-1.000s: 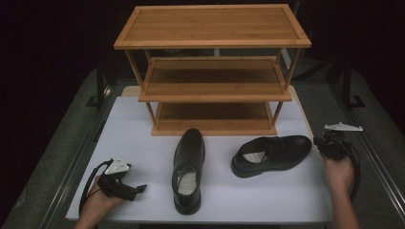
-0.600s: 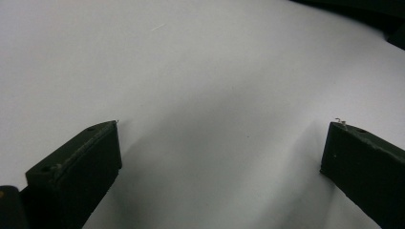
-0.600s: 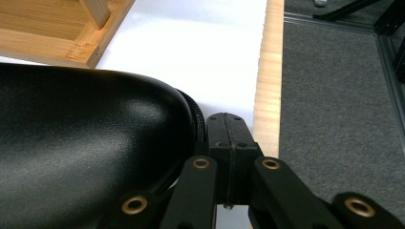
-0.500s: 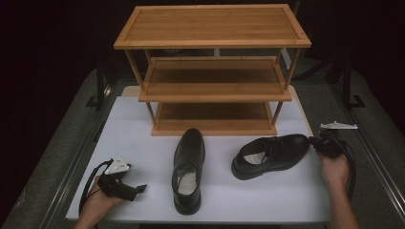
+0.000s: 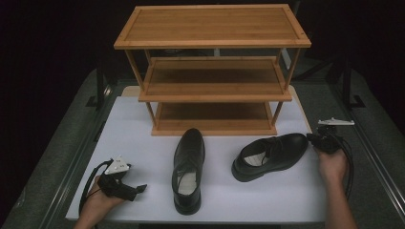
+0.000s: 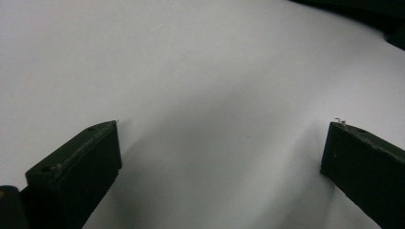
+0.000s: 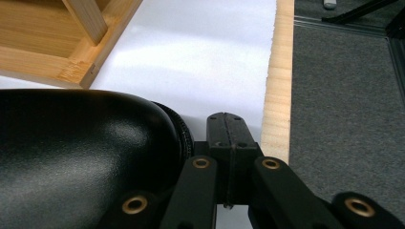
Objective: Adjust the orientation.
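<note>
White bench (image 5: 143, 143), dark room, wooden rack (image 5: 212, 71) at back. Right shoe (image 5: 271, 155) lies crosswise, toe toward right hand-held gripper (image 5: 321, 141), jaws together beside toe. Left hand-held gripper (image 5: 136, 189) jaws apart, nothing between.

A three-tier rack (image 5: 212, 71) stands at the far middle of the tabletop (image 5: 143, 143). Before it lies one shoe (image 5: 187, 169), toe toward the rack; to its right lies a second shoe (image 5: 270, 155), toe pointing right, beside the right tongs (image 5: 319, 141). The left tongs (image 5: 136, 190) rest at the near left.
</note>
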Motion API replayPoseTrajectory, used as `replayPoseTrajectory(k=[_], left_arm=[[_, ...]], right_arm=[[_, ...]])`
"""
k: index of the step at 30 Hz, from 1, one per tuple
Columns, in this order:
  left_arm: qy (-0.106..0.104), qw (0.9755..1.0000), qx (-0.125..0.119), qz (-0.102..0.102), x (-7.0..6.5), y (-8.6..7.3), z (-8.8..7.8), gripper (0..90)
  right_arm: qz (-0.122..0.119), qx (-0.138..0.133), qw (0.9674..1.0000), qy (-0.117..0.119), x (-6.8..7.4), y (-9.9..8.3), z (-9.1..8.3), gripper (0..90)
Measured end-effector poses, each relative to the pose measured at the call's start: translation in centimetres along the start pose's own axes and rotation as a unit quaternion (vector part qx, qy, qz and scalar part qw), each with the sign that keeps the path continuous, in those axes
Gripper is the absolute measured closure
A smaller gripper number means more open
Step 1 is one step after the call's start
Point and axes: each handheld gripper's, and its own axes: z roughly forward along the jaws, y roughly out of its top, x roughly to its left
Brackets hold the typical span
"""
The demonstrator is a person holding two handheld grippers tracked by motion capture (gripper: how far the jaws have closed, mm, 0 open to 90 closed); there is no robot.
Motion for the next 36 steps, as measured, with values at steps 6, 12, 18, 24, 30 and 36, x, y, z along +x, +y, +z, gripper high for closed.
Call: replayPoseTrajectory(k=[6, 12, 18, 24, 30, 36], left_arm=[[0.0, 1.0, 0.001, 0.0, 0.0, 0.0, 0.0, 0.0], [-0.001, 1.0, 0.001, 0.0, 0.0, 0.0, 0.0, 0.0], [-0.001, 1.0, 0.001, 0.0, 0.0, 0.0, 0.0, 0.0], [0.0, 1.0, 0.001, 0.0, 0.0, 0.0, 0.0, 0.0], [-0.001, 1.0, 0.001, 0.0, 0.0, 0.0, 0.0, 0.0], [-0.001, 1.0, 0.001, 0.0, 0.0, 0.0, 0.0, 0.0]], right_arm=[[-0.006, 0.001, 0.9999, 0.015, 0.6, 0.0, 0.0, 90.0], [-0.022, 0.004, 0.9992, 0.034, 2.3, 0.4, 0.4, 90.0], [-0.043, 0.007, 0.998, 0.046, 4.0, 1.0, 1.0, 90.0], [-0.058, 0.009, 0.9964, 0.061, 5.4, 1.5, 1.5, 90.0], [-0.069, 0.008, 0.9953, 0.067, 6.4, 1.7, 1.8, 89.9], [-0.064, -0.003, 0.9956, 0.069, 5.8, 1.6, 0.8, 89.9]])
